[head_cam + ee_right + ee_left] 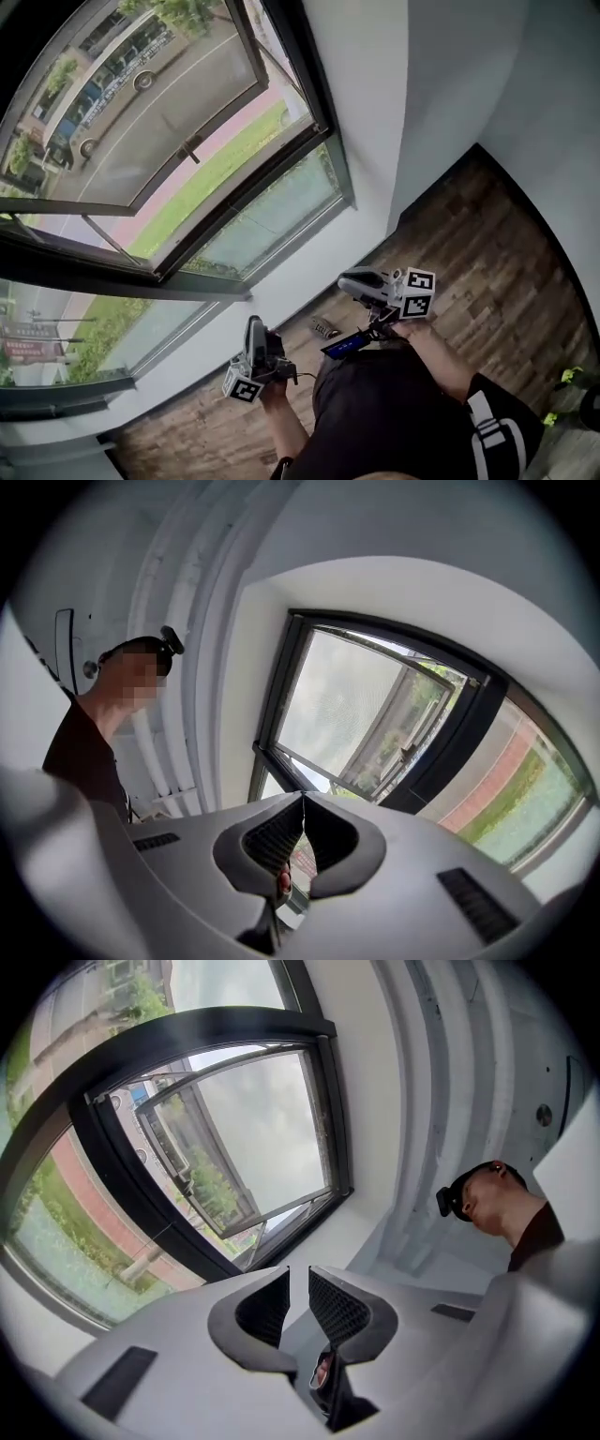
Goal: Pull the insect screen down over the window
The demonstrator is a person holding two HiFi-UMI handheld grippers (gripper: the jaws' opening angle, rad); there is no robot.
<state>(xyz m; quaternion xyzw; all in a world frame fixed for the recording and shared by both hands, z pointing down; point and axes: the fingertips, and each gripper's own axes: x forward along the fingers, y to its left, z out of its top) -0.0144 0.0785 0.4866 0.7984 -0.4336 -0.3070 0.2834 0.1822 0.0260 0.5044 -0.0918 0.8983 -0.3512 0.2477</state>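
left tool [299,1269] nearly closed, a thin slit between its tips, nothing in it. right tool [304,795] clenched tip to tip, empty. both aim at the window [141,112], well apart from it, its sash swung outward. the insect screen cannot be made out. the hands are mostly hidden behind the tools, and bare forearms reach forward over the wooden floor [487,253].

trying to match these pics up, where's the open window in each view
Head view: the open window fills the upper left, seen from above.
Left gripper view: the open window is left of centre.
Right gripper view: the open window is right of centre.
Shared landmark: the red path outside, which shows through the window in all three views.
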